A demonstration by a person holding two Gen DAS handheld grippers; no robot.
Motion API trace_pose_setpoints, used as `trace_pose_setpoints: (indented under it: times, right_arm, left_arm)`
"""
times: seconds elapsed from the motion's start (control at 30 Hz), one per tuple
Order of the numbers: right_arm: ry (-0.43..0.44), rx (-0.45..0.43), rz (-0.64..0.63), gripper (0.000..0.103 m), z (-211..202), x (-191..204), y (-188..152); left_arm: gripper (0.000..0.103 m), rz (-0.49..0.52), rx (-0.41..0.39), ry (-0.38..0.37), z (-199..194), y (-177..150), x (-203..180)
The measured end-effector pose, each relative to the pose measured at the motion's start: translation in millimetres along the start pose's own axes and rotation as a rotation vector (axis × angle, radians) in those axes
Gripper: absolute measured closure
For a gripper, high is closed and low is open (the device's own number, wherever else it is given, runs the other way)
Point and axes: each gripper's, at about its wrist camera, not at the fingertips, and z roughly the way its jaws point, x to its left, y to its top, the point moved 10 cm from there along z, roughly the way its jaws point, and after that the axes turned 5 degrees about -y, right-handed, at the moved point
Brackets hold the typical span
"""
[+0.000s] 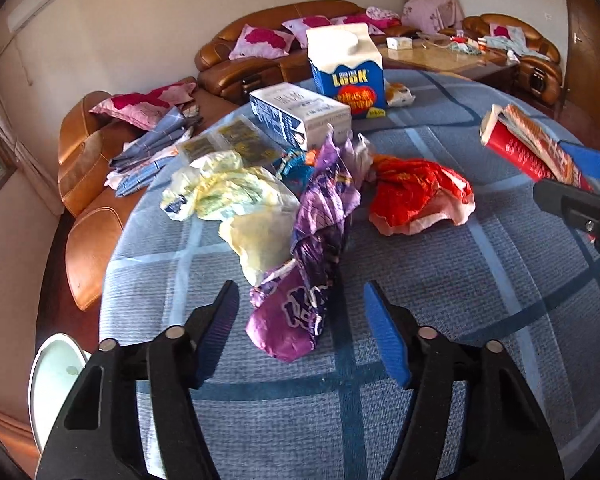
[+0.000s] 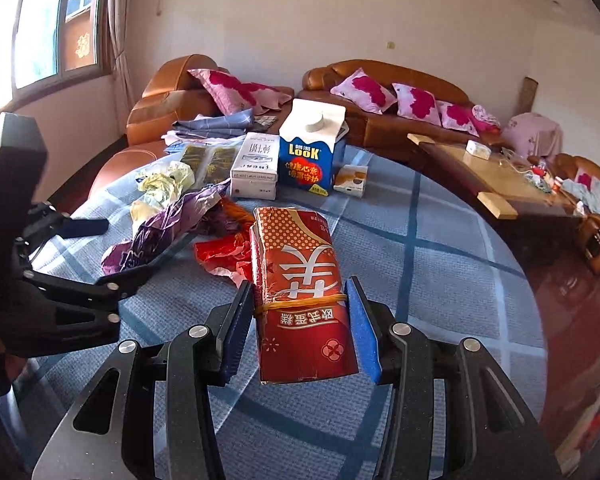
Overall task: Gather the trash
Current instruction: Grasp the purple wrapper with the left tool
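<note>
Two jobs: my right gripper (image 2: 300,320) grips the red carton (image 2: 300,292); left gripper (image 1: 300,328), fingers apart, seemingly untouched, must close on the purple wrapper (image 1: 300,304).

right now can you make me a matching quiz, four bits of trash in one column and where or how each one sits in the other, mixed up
Things:
1. red carton
2. purple wrapper
3. blue Look carton
4. white milk box

States:
A. standing upright at the far side of the table
B. lying on its side next to the upright carton
C. clamped and lifted in the right gripper
D. crumpled on the cloth, between the open fingers of the left gripper

Pairs: 1-C, 2-D, 3-A, 4-B
</note>
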Motion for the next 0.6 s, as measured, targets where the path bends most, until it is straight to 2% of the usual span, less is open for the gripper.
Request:
trace_pose_setpoints:
  times: [0.07,0.1,0.17,0.33,0.6]
  right_arm:
    - [0.002,0.002,-0.003,0.056,2,2,1]
    - [0.005,0.005,-0.006,0.056,3,2,1]
    - [0.005,0.004,-0.008,0.056,2,5,-1]
    - [0.007,-0.005,-0.001,0.056,0,4,-1]
    - [0.014,-0.030,0.006,0.056,-5,8,3]
  left_arm:
    - [0.056,0.020,0.022,-0.014,5,-3,-5]
    - [0.067,0.025,0.026,-0.029,5,-4,-7]
    - [0.069,0.031,0.025,-0.048,5,-5,-10]
    - [0.085,0.024,-0.005,-0.057,-6,-8,-9]
    - [0.087,-0.001,-0.101,-0.051,-43,-10,2]
